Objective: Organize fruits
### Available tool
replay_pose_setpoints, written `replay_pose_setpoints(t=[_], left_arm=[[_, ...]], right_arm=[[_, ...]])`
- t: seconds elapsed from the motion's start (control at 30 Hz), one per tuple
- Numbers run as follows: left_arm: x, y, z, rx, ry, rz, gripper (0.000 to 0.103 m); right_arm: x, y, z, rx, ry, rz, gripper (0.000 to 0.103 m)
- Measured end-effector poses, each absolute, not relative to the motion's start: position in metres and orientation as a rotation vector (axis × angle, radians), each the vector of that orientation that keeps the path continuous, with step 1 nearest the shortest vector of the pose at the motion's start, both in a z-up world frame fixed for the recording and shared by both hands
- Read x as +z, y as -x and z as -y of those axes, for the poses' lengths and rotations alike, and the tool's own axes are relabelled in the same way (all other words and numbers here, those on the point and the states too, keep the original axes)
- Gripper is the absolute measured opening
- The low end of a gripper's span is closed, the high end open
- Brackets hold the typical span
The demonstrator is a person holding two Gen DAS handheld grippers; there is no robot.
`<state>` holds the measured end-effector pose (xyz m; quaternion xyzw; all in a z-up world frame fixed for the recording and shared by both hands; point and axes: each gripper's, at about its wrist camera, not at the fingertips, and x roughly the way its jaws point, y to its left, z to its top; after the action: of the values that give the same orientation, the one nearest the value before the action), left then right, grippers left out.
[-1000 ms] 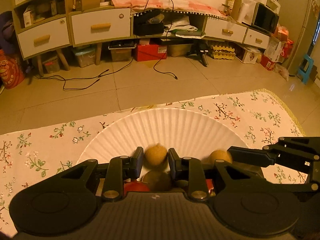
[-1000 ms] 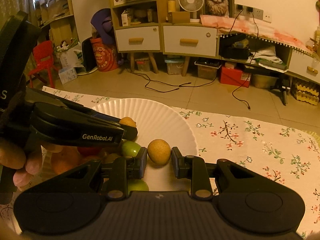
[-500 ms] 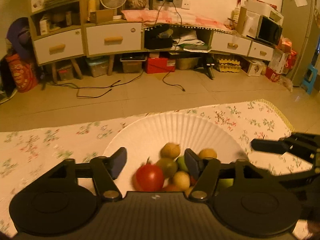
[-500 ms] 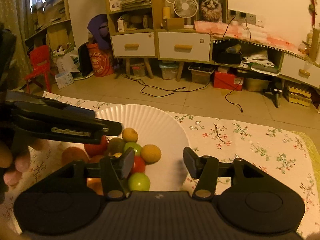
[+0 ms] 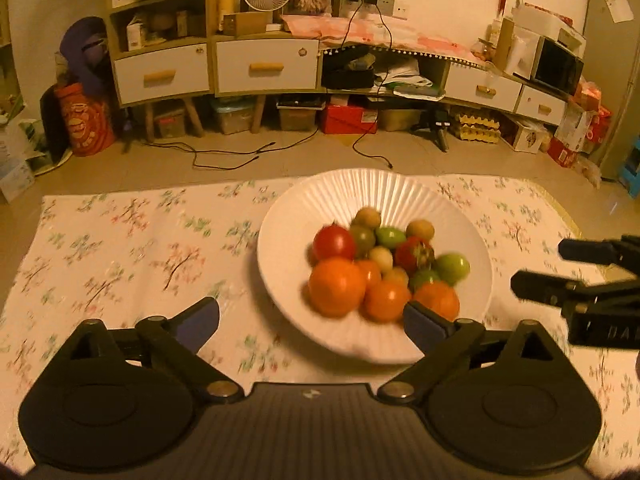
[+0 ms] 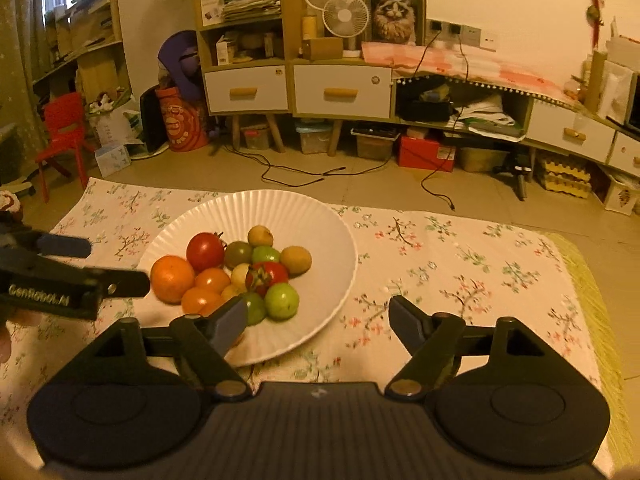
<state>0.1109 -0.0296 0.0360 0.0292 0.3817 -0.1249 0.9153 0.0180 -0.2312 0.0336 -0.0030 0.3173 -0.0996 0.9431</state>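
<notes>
A white fluted plate (image 5: 304, 208) (image 6: 320, 232) on the floral cloth holds a heap of several fruits: a large orange (image 5: 337, 286) (image 6: 172, 278), a red tomato (image 5: 333, 242) (image 6: 205, 251), green fruits (image 5: 453, 266) (image 6: 281, 301) and small tan ones (image 5: 368, 217) (image 6: 295, 259). My left gripper (image 5: 312, 322) is open and empty, raised at the plate's near edge. My right gripper (image 6: 318, 320) is open and empty, near the plate's right side. Each gripper shows in the other's view, the right one (image 5: 560, 270) and the left one (image 6: 100, 264).
The floral cloth (image 5: 120, 248) (image 6: 460, 264) covers the low table. Beyond its far edge is tiled floor with cables (image 6: 300, 170), then cabinets with drawers (image 5: 264, 66) and storage boxes.
Both grippers opened, let go of the small tan fruits they held over the plate, and drew back and up. The whole heap of fruit now shows.
</notes>
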Motion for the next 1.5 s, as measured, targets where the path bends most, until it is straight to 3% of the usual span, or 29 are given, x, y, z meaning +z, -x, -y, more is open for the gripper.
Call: replay_pose_setpoints(t=[0.7,1.5], left_arm=[[0.037,-0.041,0.006,-0.074,-0.028,-0.847,0.095],[0.026,-0.04,0.003,-0.04,-0.005,-0.903,0.095]], right_arm=[[0.023,0.023,0.181,-0.323,-0.007,-0.711,0.098],[0.012,0.019,0.169,-0.341,0.005,-0.761,0.101]])
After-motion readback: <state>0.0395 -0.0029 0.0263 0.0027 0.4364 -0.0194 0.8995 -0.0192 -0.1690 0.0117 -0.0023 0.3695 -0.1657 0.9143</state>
